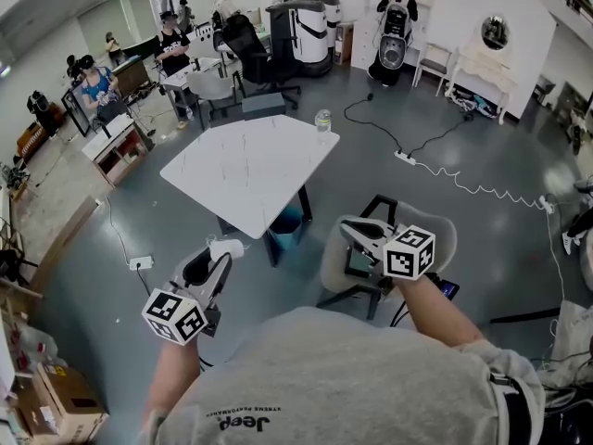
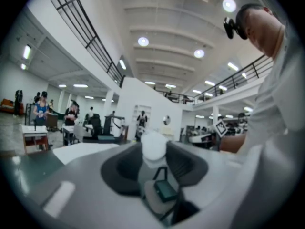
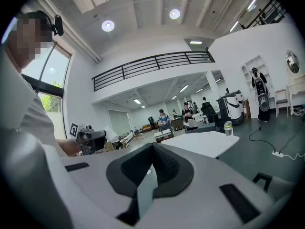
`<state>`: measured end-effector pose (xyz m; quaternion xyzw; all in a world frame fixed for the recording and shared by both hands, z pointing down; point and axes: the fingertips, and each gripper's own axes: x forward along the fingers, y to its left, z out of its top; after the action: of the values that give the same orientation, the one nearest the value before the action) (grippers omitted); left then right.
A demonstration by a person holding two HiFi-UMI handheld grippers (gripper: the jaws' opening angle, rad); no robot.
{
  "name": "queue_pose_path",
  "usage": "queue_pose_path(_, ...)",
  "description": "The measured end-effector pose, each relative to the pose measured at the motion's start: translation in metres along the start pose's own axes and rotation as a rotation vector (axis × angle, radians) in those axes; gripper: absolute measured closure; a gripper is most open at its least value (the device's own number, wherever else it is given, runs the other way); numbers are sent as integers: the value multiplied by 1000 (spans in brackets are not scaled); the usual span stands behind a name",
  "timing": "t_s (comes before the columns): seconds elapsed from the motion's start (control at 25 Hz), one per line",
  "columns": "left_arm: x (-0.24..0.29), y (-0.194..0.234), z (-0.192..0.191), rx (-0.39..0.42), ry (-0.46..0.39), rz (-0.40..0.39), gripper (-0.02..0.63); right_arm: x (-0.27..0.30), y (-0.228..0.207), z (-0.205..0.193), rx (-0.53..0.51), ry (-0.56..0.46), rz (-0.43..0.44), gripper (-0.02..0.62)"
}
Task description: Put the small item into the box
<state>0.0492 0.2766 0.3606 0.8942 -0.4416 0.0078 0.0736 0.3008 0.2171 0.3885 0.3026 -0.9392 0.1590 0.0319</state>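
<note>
My left gripper [image 1: 222, 254] is held low at the left, shut on a small white rounded item [image 1: 228, 247]. In the left gripper view the item [image 2: 153, 145] sits pinched between the dark pads at the tips of the gripper [image 2: 153, 152]. My right gripper [image 1: 348, 231] hovers at the right, over a chair, its jaws together with nothing between them; the right gripper view shows its pads [image 3: 164, 163] meeting. The white table [image 1: 250, 170] stands ahead, apart from both grippers. No box shows on the table.
A clear bottle [image 1: 322, 119] stands at the table's far corner. A blue bin [image 1: 285, 226] sits under the table and a grey chair [image 1: 366, 272] is below my right gripper. Cardboard boxes [image 1: 65, 401] lie at the bottom left. Cables [image 1: 445, 170] cross the floor. People work at desks behind.
</note>
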Motion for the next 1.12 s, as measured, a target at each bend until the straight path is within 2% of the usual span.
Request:
queue_pose_path(0.36, 31, -28, -5, -11, 12, -13, 449, -29, -29, -6, 25, -2, 0, 588)
queue_pose_path(0.6, 38, -21, -5, -6, 16, -26, 449, -23, -37, -9, 34, -5, -8, 588)
queue_pose_path(0.84, 36, 16, -8, -14, 5, -48, 449, 6, -36, -10, 33, 8, -30, 588)
queue_pose_path(1.12, 36, 108, 2, -13, -13, -89, 449, 84, -36, 8, 28, -13, -94, 588)
